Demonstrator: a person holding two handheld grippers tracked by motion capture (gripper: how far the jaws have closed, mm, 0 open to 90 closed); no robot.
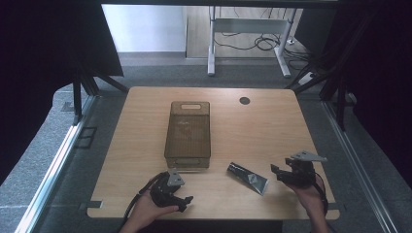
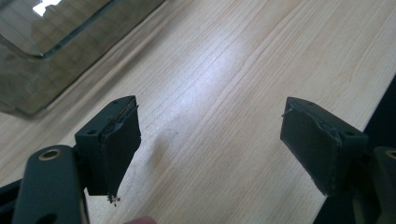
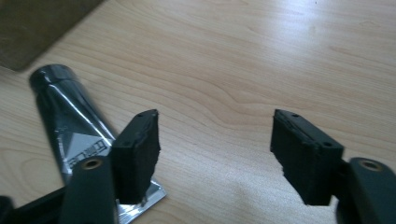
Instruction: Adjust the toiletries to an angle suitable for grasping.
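Note:
A dark squeeze tube (image 1: 248,177) with a silver crimped end lies flat on the wooden table (image 1: 252,126), just right of a smoky translucent bin (image 1: 188,133). In the right gripper view the tube (image 3: 70,121) lies at the left, partly behind the left jaw. My right gripper (image 1: 277,171) hovers just right of the tube, jaws wide apart with bare table between them (image 3: 215,149). My left gripper (image 1: 187,201) rests near the table's front edge, below the bin, open with nothing between its jaws (image 2: 210,149). A corner of the bin (image 2: 42,60) is at the upper left.
The bin looks empty and stands lengthwise at the table's middle. A round cable hole (image 1: 245,101) sits at the back. Beyond the table stands a white desk frame (image 1: 248,43) with cables on the floor. Dark curtains flank both sides.

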